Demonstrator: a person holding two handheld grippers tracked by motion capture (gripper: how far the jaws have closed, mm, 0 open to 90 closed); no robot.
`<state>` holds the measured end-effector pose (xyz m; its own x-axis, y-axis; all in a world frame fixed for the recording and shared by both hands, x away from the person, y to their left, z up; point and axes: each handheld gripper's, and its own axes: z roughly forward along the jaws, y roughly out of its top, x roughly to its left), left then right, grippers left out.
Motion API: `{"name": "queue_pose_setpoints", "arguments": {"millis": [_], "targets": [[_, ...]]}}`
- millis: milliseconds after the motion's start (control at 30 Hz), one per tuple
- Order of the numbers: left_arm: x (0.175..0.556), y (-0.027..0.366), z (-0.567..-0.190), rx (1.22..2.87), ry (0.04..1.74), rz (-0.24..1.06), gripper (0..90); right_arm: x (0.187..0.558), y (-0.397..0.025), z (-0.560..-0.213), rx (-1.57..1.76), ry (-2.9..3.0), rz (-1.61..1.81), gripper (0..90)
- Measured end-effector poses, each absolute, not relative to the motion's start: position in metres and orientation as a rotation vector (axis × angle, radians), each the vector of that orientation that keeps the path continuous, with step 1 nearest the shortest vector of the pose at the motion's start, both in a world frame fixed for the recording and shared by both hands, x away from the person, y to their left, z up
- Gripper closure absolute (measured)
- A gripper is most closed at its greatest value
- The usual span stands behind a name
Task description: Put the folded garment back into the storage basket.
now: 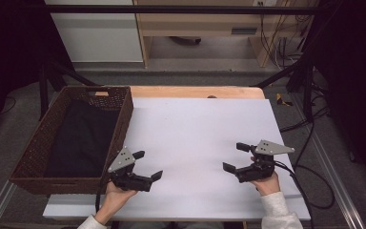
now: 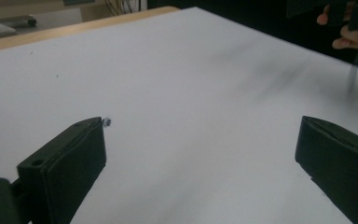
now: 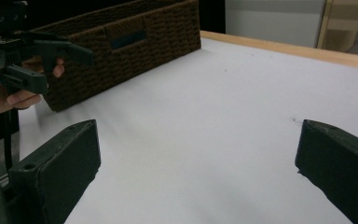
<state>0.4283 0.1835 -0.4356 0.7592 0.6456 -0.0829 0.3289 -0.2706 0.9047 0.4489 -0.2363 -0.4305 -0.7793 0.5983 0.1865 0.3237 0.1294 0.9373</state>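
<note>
While both claws gape, basket (image 1: 74, 138) beside left claw (image 1: 147, 165).

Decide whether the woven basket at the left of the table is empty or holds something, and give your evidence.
Not empty: the high view shows a black cloth-like thing covering the floor of the basket. Whether anything lies beneath it cannot be told.

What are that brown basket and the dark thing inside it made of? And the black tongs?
The basket looks like woven wicker or rattan: a tight brown weave, matte, with a cut-out handle slot. The dark thing inside seems to be black cloth, soft and dull, though it is too dark to be sure. The left tongs and right tongs look like matte black plastic, blocky and moulded.
</note>
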Motion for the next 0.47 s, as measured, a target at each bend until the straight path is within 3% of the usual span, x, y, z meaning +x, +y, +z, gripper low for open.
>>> {"name": "queue_pose_setpoints", "arguments": {"millis": [467], "targets": [[0.434,0.182,-0.456,1.904,0.784,0.343,1.5,0.455,-0.257,-0.457,0.989,2.169,1.665,0.1]]}}
